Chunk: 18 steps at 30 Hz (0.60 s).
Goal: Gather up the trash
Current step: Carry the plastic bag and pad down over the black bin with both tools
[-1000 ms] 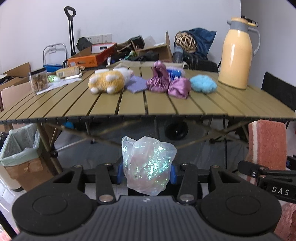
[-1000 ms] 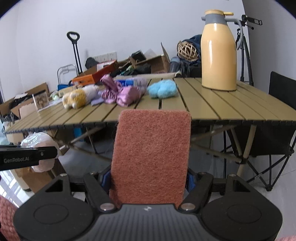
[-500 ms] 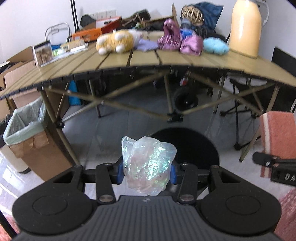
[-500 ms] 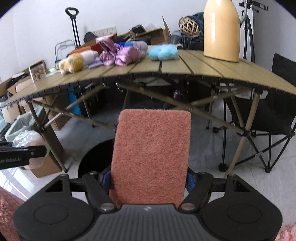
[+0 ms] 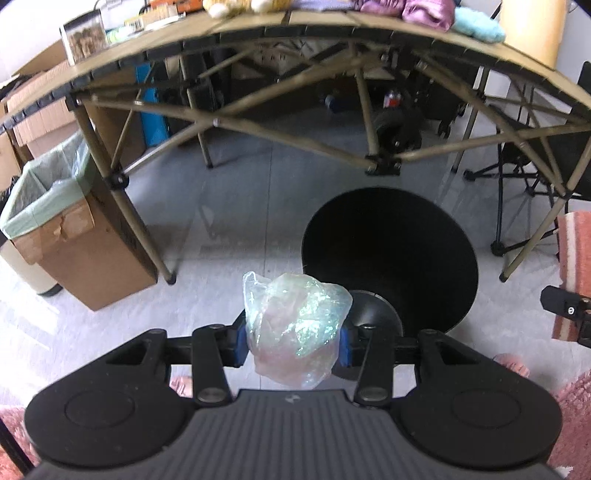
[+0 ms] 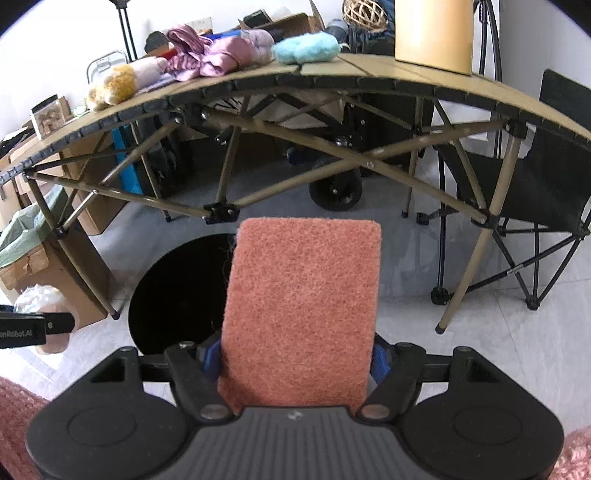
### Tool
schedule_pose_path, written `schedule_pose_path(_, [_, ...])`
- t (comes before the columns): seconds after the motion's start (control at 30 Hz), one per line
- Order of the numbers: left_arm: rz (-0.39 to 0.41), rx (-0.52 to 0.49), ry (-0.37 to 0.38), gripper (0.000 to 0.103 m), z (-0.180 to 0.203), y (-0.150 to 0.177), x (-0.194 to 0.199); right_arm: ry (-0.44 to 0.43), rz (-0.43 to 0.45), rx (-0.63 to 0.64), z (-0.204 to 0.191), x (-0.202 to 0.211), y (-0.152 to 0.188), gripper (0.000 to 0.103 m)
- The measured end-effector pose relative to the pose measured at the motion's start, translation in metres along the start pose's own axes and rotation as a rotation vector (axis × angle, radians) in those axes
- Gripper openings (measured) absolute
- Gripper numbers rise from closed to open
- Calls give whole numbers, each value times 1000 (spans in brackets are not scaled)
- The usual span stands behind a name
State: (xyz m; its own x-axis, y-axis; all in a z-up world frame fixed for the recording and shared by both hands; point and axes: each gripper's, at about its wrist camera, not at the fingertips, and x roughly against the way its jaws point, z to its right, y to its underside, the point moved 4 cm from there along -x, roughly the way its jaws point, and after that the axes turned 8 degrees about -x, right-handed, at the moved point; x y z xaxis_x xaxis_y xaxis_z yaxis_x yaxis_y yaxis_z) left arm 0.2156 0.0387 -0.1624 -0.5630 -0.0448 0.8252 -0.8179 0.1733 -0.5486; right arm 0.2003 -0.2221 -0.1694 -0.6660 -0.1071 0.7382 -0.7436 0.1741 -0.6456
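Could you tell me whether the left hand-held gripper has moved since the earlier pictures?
Yes. The left hand-held gripper has dropped and tipped downward: the table edge climbed to the frame's top, and the black bin appeared.

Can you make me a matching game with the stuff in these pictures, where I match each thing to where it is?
Things:
1. crumpled plastic bag
2. pink scrubbing pad
3. blue fluffy toy
4. black bin

Places:
A. on the floor in front of the table
B. on the table top
C. between the left gripper's pads
D. between the right gripper's pads

Pairs: 1-C, 2-D, 3-B, 4-A
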Motion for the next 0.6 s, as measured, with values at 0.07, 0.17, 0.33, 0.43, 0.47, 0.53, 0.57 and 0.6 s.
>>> schedule_pose_path(0.07, [-21, 5, 0, 44, -1, -2, -6, 4, -10, -6, 1, -4, 0, 72])
schedule_pose_path(0.17, [-57, 12, -2, 44, -3, -3, -15, 7, -24, -15, 4, -11, 0, 72])
schedule_pose_path(0.33, [-103, 24, 5, 44, -4, -7, -27, 13, -45, -28, 8, -21, 0, 72])
schedule_pose_path(0.43, [-123, 26, 8, 44, -2, -10, -32, 17, -53, -34, 11, -26, 0, 72])
schedule_pose_path(0.47, [-130, 26, 9, 44, -2, -11, -34, 19, -56, -36, 12, -27, 0, 72])
schedule_pose_path(0.53, [-144, 25, 11, 44, -1, -12, -37, 20, -63, -40, 13, -30, -1, 72])
schedule_pose_path(0.57, [-150, 23, 12, 44, 1, -13, -38, 21, -66, -41, 13, -31, -1, 72])
schedule_pose_path(0.6, [-153, 22, 13, 44, 2, -14, -39, 22, -69, -41, 13, -33, -1, 72])
